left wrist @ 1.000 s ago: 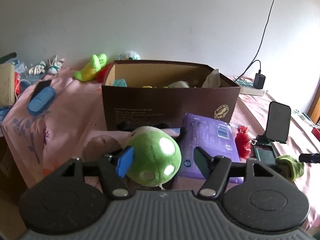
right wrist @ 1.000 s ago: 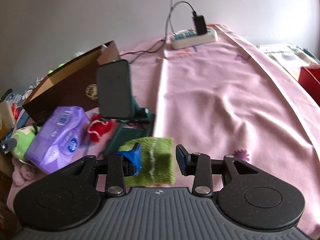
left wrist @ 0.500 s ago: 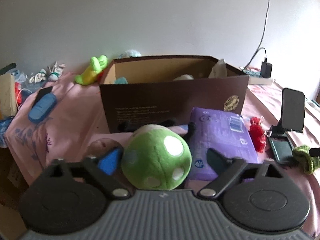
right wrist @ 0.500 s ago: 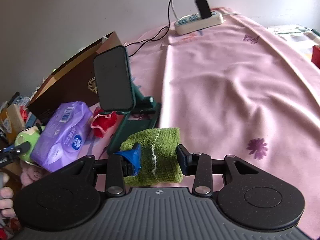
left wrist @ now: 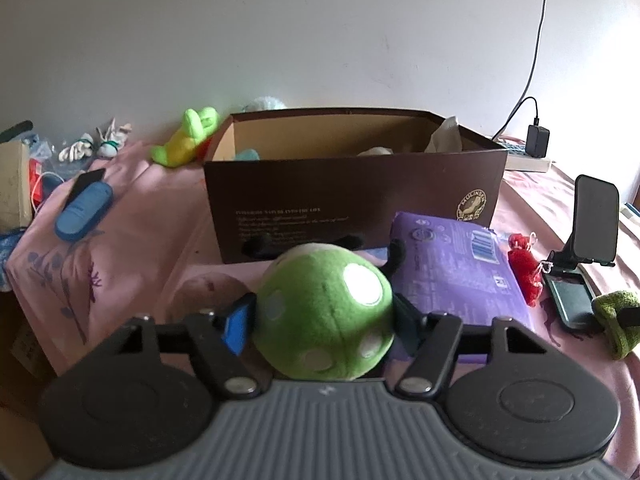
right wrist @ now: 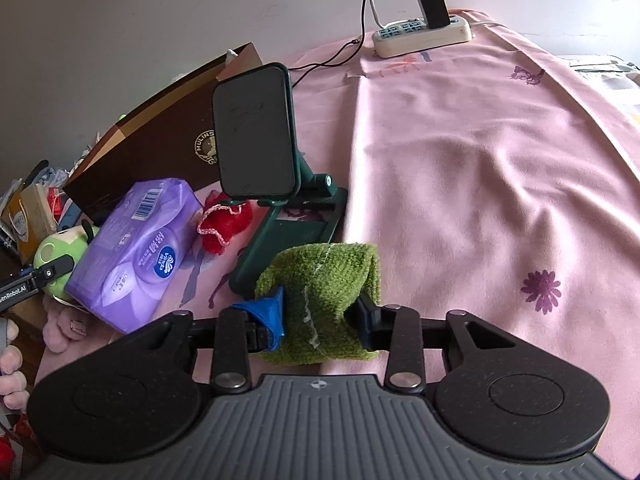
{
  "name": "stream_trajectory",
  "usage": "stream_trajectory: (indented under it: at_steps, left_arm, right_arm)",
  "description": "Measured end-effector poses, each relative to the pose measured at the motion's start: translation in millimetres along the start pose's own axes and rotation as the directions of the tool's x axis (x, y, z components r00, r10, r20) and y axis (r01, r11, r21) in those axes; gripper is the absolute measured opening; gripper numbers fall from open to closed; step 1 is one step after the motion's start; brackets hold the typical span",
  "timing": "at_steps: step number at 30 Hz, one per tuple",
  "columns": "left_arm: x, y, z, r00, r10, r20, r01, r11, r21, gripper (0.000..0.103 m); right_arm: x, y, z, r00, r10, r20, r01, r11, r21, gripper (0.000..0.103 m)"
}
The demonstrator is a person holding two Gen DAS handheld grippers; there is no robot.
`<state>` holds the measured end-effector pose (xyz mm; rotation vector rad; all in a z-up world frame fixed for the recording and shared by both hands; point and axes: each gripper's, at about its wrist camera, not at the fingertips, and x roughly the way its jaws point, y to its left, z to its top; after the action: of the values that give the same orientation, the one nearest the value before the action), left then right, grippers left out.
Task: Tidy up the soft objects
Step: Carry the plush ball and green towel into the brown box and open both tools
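My left gripper is shut on a green plush ball with white spots, in front of an open brown cardboard box that holds a few soft items. My right gripper is shut on a green knitted cloth, lifted slightly off the pink cloth. The plush ball and the left gripper's tip also show at the left of the right wrist view. The green cloth shows at the right edge of the left wrist view.
A purple tissue pack lies right of the plush ball, with a red pouch and a phone on a dark green stand beside it. A green-yellow toy lies behind the box. A power strip sits far back.
The left gripper opened wide around the plush ball, then closed on it. The right gripper kept its hold on the green cloth and raised it a little.
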<state>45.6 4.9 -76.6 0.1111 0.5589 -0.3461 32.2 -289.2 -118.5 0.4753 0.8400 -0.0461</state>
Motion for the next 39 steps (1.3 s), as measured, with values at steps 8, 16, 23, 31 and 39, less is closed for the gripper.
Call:
stream_trajectory:
  at_steps: [8,16,23,31,39]
  left_arm:
    - [-17.2,-1.6,3.6,0.998,-0.005,0.066,0.006,1.0,-0.012,0.067]
    - [-38.3,3.6,13.8,0.992,-0.017,0.127,0.023,0.999,-0.044,0.067]
    - [-53.6,2.4,24.9,0.986,-0.034,0.164,0.042,0.998,-0.047,0.067]
    - [-57.1,8.9,50.9,0.977,-0.044,0.209,0.051,0.998,-0.028,0.067]
    - [-44.6,14.0,96.3,0.963,-0.042,0.266,0.042,0.999,0.004,0.067]
  right_arm:
    - [-12.3,7.0,-1.1,0.999,0.017,0.04,-0.016,0.999,-0.029,0.001]
    - [-29.2,19.7,1.4,0.994,0.07,0.085,-0.066,0.996,-0.056,0.0]
    - [-40.2,48.7,13.6,0.976,0.187,0.111,-0.173,0.976,-0.13,0.0]
    - [-39.0,85.6,57.5,0.937,0.315,0.155,-0.28,0.937,-0.211,0.0]
    - [-26.5,117.9,106.5,0.908,0.373,0.19,-0.312,0.905,-0.289,0.0]
